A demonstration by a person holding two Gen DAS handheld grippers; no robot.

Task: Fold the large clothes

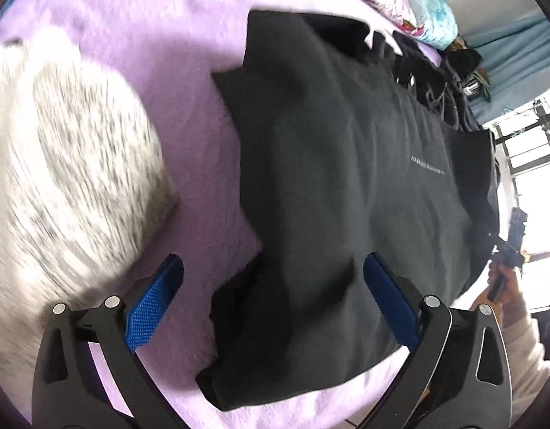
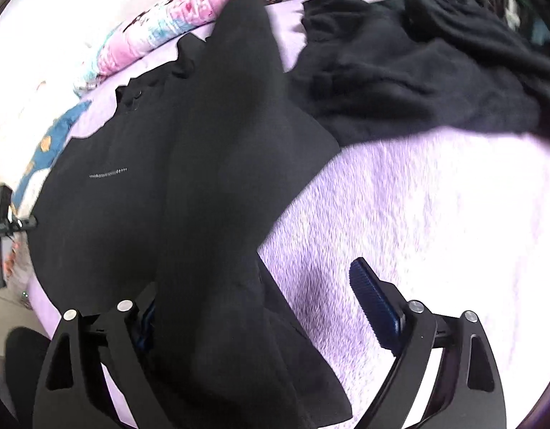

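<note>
Speckled white pillow (image 1: 71,164) (left view only)

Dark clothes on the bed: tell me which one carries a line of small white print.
The flat black garment under both tools; its white print line shows on the smooth panel. The crumpled fuzzy dark garment beyond it is plain.

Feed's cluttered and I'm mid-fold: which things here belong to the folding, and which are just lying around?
Job:
black garment, spread flat
left gripper, open
right gripper, open
purple blanket beneath

Lying about:
white speckled textile
dark fleece heap
floral bedding
</note>
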